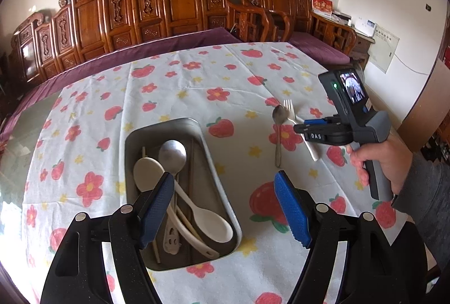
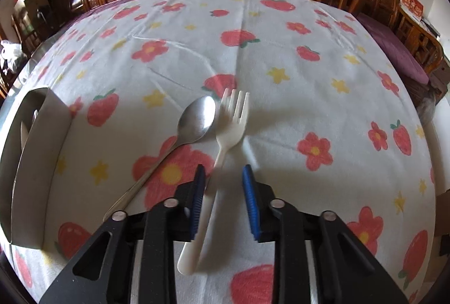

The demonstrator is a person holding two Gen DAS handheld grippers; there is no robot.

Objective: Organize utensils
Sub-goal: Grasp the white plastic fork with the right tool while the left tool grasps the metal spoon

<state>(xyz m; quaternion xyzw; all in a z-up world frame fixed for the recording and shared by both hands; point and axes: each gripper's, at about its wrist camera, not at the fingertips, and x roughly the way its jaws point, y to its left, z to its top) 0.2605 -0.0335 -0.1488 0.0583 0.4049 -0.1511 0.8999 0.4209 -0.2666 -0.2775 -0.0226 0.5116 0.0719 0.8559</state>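
A metal tray on the flowered tablecloth holds a metal spoon, white ceramic spoons and chopsticks. My left gripper is open and empty, hovering above the tray's near end. A metal spoon and a white plastic fork lie side by side on the cloth; they also show in the left wrist view. My right gripper is open, its fingers straddling the fork's handle, with the left pad close to it. The tray's wall shows at the left.
The tablecloth covers a glass-topped table whose bare edge shows at the left. Carved wooden benches with purple cushions stand behind the table. The person's hand holds the right gripper at the right.
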